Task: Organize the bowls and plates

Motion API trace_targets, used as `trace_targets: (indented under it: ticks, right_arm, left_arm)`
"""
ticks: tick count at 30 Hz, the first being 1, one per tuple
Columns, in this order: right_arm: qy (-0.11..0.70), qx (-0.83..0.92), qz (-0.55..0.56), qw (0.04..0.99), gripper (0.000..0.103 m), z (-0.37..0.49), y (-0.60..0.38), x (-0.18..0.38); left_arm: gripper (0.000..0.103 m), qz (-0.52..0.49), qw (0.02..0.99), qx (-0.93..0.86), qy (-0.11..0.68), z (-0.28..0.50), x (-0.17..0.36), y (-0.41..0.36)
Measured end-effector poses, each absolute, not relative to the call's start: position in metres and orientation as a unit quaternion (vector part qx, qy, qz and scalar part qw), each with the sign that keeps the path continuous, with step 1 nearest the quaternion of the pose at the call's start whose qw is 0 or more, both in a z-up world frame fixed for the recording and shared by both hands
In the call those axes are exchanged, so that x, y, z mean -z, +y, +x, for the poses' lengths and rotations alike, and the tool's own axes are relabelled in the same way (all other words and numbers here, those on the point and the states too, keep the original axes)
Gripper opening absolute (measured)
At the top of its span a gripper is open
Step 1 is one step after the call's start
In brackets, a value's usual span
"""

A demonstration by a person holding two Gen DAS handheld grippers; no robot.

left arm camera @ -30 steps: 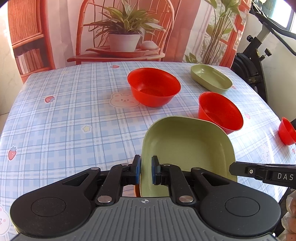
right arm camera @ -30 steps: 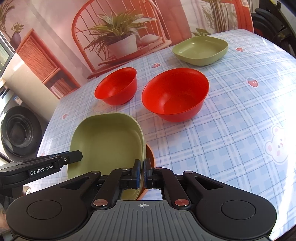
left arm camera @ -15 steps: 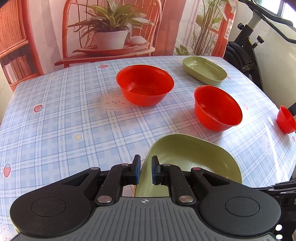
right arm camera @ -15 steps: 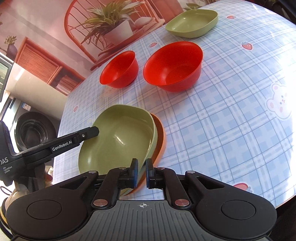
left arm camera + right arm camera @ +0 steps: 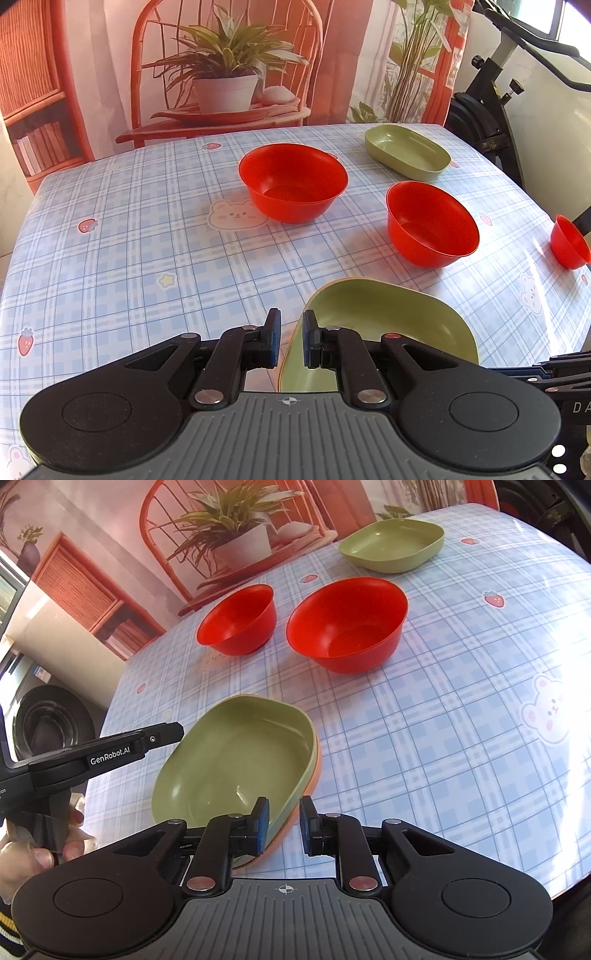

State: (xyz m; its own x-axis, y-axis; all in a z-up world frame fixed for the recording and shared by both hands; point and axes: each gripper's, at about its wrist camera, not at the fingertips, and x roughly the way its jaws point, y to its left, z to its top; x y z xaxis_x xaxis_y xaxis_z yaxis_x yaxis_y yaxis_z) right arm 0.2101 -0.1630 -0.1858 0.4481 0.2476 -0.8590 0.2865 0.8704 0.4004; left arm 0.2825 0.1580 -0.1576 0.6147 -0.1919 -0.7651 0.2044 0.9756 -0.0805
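Nearest to the cameras there's a green plate [image 5: 236, 760], deep with rounded corners, sitting nested in an orange plate [image 5: 295, 818] of the same shape, so only a thin orange rim peeks out along one side. The pair sits flat on the checked worktop [image 5: 443, 738]. Further back are two red bowls, upright and empty: a big one [image 5: 347, 624] and a slightly smaller one [image 5: 238, 620] just beside it, not touching. A second green plate [image 5: 393, 544] lies alone near the far edge. A small red bowl [image 5: 569, 242] sits off at the right edge, partly cut off.
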Motion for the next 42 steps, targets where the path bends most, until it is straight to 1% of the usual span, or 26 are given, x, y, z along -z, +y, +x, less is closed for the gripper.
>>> trace_targets:
  ticks: [4,5,6,12,16,19,22,25,32,36,40,42]
  right_arm:
    - [0.533,-0.001,0.254,0.807,0.020,0.209,-0.158,0.192]
    - [0.533,-0.004,0.253,0.808,0.014,0.209,-0.157,0.192]
    - [0.531,-0.007,0.252,0.809,0.012,0.209,-0.156,0.192]
    - [0.532,-0.005,0.252,0.808,0.013,0.209,-0.157,0.192]
    - [0.502,-0.008,0.266,0.823,0.014,0.209,-0.168,0.179]
    - [0.458,0.002,0.248,0.854,0.015,0.212,-0.187,0.156]
    - [0.416,0.028,0.230,0.879,0.019,0.214,-0.218,0.136]
    - [0.386,0.073,0.213,0.895,0.019,0.215,-0.263,0.119]
    - [0.360,0.141,0.168,0.907,0.020,0.206,-0.343,0.105]
    - [0.352,0.162,0.153,0.909,0.024,0.205,-0.371,0.106]
    - [0.340,0.162,0.132,0.917,0.025,0.208,-0.387,0.110]
    - [0.331,0.152,0.118,0.924,0.026,0.212,-0.394,0.110]
  left_arm:
    - [0.012,0.011,0.896,0.107,0.430,0.277,0.159,0.159]
    - [0.012,0.011,0.896,0.107,0.432,0.276,0.160,0.160]
    - [0.012,0.011,0.895,0.106,0.433,0.276,0.161,0.160]
    - [0.012,0.005,0.894,0.094,0.438,0.277,0.164,0.162]
    - [0.012,-0.014,0.898,0.102,0.429,0.275,0.156,0.162]
    - [0.012,-0.041,0.901,0.102,0.419,0.275,0.145,0.160]
    - [0.012,-0.062,0.909,0.106,0.397,0.270,0.128,0.149]
    - [0.012,-0.074,0.915,0.116,0.380,0.267,0.114,0.131]
    - [0.012,-0.105,0.912,0.137,0.373,0.282,0.106,0.079]
    - [0.012,-0.084,0.913,0.150,0.369,0.298,0.109,0.043]
    - [0.012,-0.079,0.917,0.131,0.368,0.324,0.109,0.020]
    - [0.014,-0.078,0.924,0.111,0.356,0.335,0.108,0.012]
